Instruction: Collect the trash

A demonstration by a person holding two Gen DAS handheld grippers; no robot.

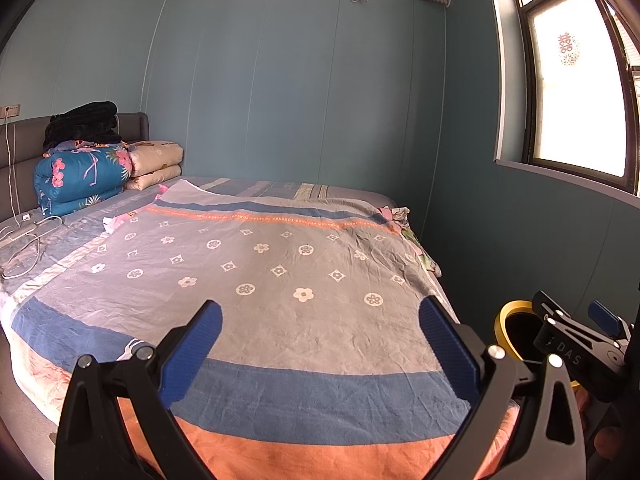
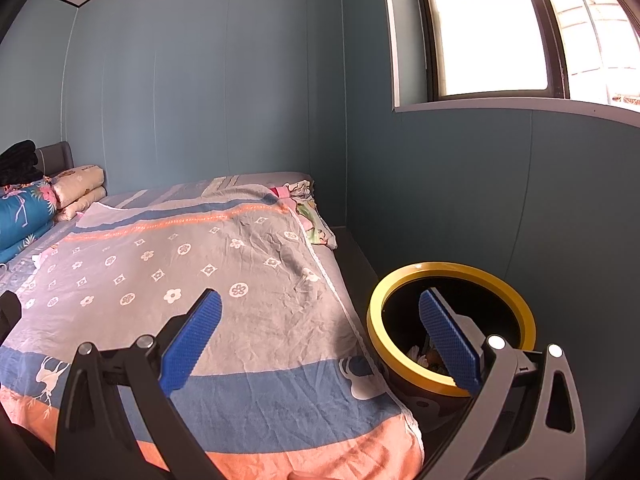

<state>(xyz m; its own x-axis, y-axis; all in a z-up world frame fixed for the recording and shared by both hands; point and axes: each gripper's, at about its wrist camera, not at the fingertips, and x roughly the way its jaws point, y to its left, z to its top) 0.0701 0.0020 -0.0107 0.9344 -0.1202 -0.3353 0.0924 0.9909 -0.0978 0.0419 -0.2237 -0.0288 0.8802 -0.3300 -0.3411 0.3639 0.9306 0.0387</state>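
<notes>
Your left tool (image 1: 320, 344) hangs level over the near end of the bed (image 1: 280, 264), fingers spread wide and empty, aimed toward the far wall. Folded quilts (image 1: 80, 176) lie stacked at the far left by the headboard. Your right tool (image 2: 320, 344) is likewise spread wide and empty, its right finger above the mouth of the yellow-rimmed trash bin (image 2: 404, 288), which stands on the floor just right of the bed; crumpled trash (image 2: 424, 356) lies inside.
</notes>
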